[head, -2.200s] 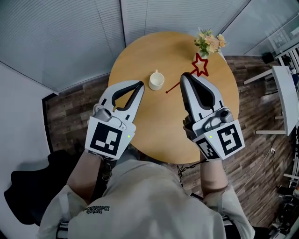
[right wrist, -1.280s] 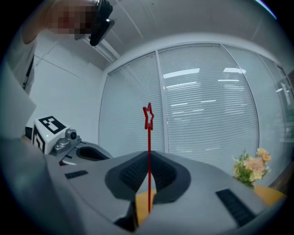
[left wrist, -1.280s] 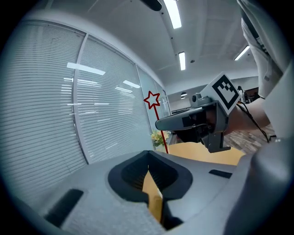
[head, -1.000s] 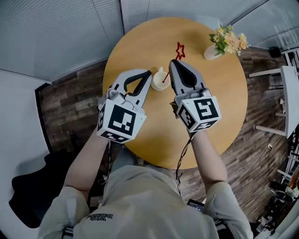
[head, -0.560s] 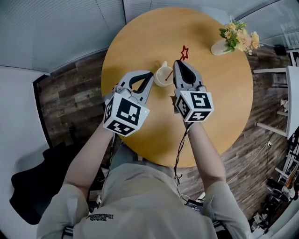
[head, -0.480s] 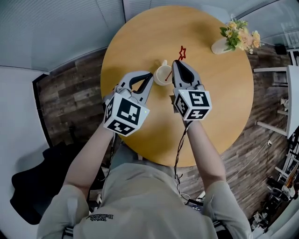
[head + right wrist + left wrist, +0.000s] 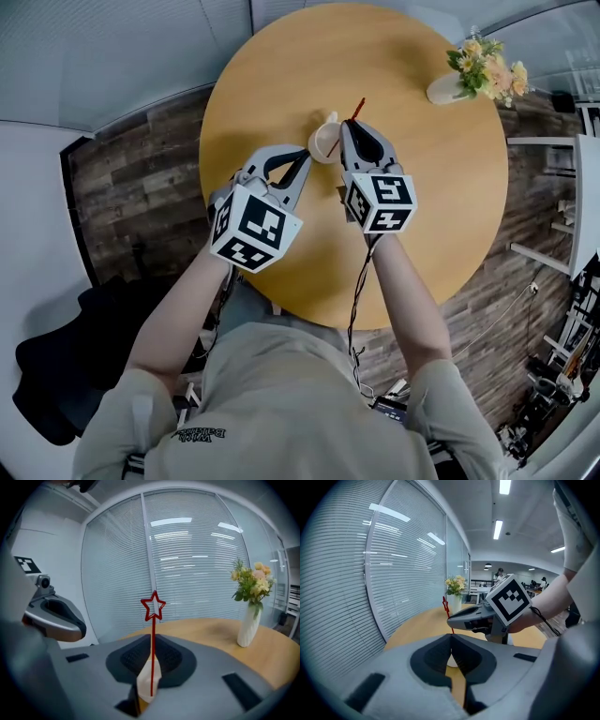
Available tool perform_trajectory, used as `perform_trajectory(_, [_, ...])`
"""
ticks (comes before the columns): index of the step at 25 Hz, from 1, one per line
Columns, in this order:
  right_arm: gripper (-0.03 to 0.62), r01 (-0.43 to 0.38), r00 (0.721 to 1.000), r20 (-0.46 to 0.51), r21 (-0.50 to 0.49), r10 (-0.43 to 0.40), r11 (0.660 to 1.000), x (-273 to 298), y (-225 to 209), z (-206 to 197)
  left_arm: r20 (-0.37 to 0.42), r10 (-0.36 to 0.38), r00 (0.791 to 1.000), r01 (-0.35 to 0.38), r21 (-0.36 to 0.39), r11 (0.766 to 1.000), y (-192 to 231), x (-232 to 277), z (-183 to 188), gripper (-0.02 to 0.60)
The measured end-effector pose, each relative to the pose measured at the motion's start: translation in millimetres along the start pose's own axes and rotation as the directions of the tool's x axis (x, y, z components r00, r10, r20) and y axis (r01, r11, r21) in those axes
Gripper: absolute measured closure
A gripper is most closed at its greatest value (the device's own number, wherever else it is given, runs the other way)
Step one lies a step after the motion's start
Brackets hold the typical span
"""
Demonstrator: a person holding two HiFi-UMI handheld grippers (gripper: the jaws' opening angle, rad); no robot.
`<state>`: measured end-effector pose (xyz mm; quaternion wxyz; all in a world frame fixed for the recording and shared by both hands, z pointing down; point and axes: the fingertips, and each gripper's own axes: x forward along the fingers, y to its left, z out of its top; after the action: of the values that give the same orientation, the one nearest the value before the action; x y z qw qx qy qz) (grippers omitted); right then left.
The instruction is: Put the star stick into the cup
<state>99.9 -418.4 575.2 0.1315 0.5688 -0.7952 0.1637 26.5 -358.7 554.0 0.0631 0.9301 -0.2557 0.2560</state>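
- Star stick [image 7: 153, 641] stands upright above the cup; I cannot tell whether its lower end is inside.
- My left gripper [image 7: 302, 161] has its jaws closed on nothing, just left of the cup [image 7: 322, 142].
- My right gripper [image 7: 349, 127], just right of the cup, pinches the stick.

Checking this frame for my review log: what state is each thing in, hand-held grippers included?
Right hand-held gripper: shut on the star stick.
Star stick: held roughly upright, star end up, lower end by the cup.
Left hand-held gripper: shut, empty, tips beside the cup.
Cup: standing on the table, ungripped.
Flower vase: upright on the table.
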Motion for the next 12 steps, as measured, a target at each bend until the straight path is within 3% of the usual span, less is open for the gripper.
perform_trajectory(6, [0.554, -0.003, 1.0, -0.013, 0.01, 0.003, 1.0, -15.9, -0.5, 3.0, 0.019, -0.001, 1.0, 0.001, 0.004, 1.0, -7.2, -4.3, 10.4, 0.56])
perform_trajectory(12, [0.554, 0.004, 0.998, 0.067, 0.009, -0.005, 1.0, -55.4, 1.2, 39.0, 0.067, 0.031, 0.997, -0.033, 0.027, 0.999, -12.1, -23.0, 38.1, 0.56])
